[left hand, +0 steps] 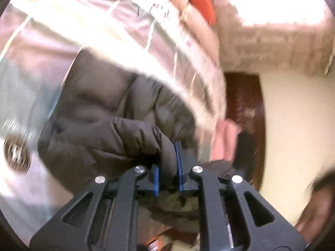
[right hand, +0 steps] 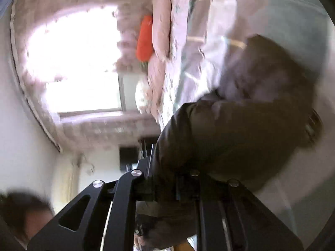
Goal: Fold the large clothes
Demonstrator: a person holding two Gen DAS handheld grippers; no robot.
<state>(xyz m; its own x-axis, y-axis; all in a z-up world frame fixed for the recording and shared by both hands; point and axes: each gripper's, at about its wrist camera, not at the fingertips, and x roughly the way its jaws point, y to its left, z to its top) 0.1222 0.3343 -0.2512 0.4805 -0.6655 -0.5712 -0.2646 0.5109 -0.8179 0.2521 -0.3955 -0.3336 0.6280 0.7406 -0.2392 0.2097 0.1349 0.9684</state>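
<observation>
A dark brown puffy jacket lies on a bed with a pink and grey checked cover. My left gripper is shut on a fold of the jacket, pinched between its blue pads. In the right wrist view the same jacket drapes over my right gripper and hides its fingertips; the fabric bunches between the fingers, so it looks shut on the jacket. Both views are tilted and blurred by motion.
An orange carrot plush and pink pillows lie at the head of the bed. A bright window with pink curtains is behind. A dark wooden bed end, a pink cloth and a cream wall are at the right.
</observation>
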